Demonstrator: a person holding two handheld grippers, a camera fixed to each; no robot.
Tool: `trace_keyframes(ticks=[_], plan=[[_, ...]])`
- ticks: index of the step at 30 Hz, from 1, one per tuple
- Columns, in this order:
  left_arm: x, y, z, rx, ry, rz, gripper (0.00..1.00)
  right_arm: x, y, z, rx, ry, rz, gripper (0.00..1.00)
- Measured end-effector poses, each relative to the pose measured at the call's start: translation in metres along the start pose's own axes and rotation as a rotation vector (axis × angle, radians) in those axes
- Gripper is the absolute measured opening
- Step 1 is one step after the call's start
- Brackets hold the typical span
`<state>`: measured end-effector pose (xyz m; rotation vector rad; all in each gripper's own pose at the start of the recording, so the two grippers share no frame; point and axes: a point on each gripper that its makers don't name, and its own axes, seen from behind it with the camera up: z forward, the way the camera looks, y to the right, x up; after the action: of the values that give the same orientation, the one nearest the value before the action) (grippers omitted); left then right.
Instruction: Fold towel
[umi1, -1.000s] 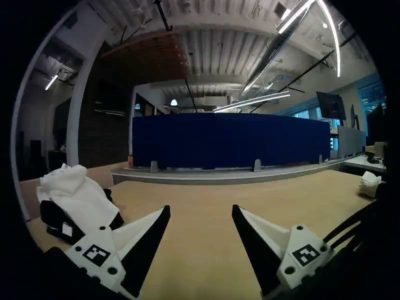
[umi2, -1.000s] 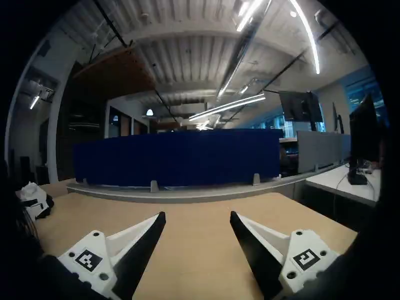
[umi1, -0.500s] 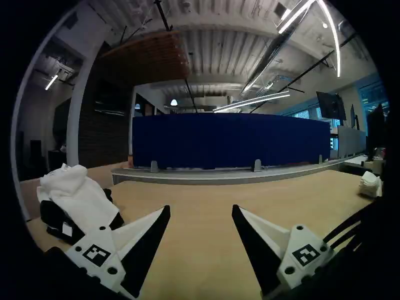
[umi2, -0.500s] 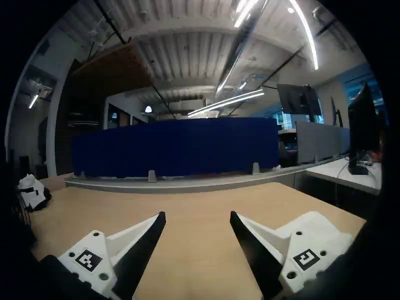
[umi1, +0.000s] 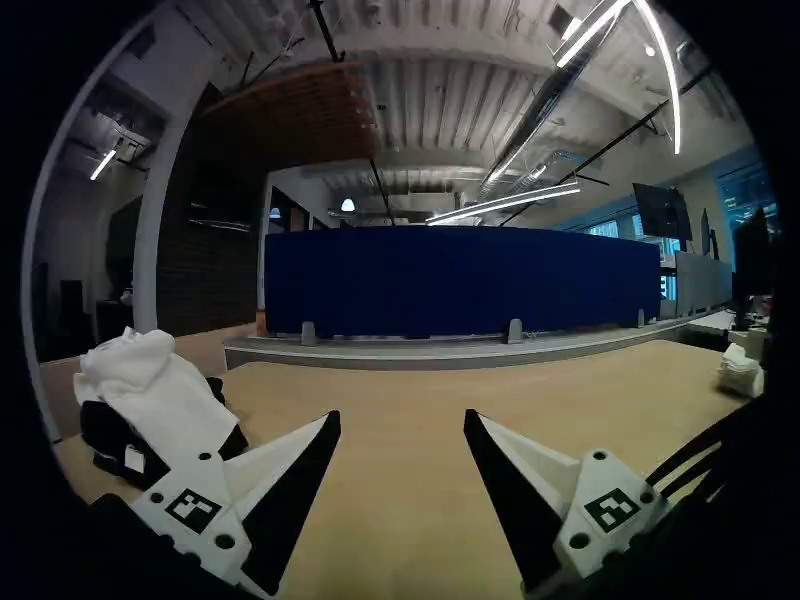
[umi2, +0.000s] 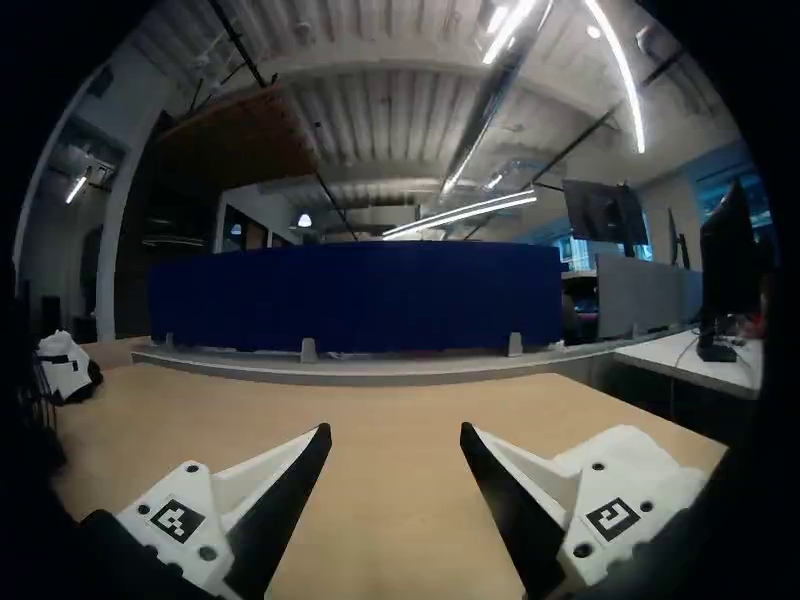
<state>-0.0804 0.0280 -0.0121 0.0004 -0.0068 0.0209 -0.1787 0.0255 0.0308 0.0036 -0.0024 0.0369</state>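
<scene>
Both sets of jaws stand wide and hold nothing. From my left gripper (umi1: 400, 440) the crumpled white towel (umi1: 150, 385) lies close by, off to the left on the table (umi1: 420, 400). From my right gripper (umi2: 395, 450) it sits far left, so I judge the left nearer.
</scene>
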Motion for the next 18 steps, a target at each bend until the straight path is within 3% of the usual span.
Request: trace_keyframes(ticks=[18], plan=[[-0.0001, -0.0009, 0.0, 0.0, 0.0, 0.0, 0.91, -0.0036, -0.001, -0.0028, 0.004, 0.0, -0.012, 1.0]])
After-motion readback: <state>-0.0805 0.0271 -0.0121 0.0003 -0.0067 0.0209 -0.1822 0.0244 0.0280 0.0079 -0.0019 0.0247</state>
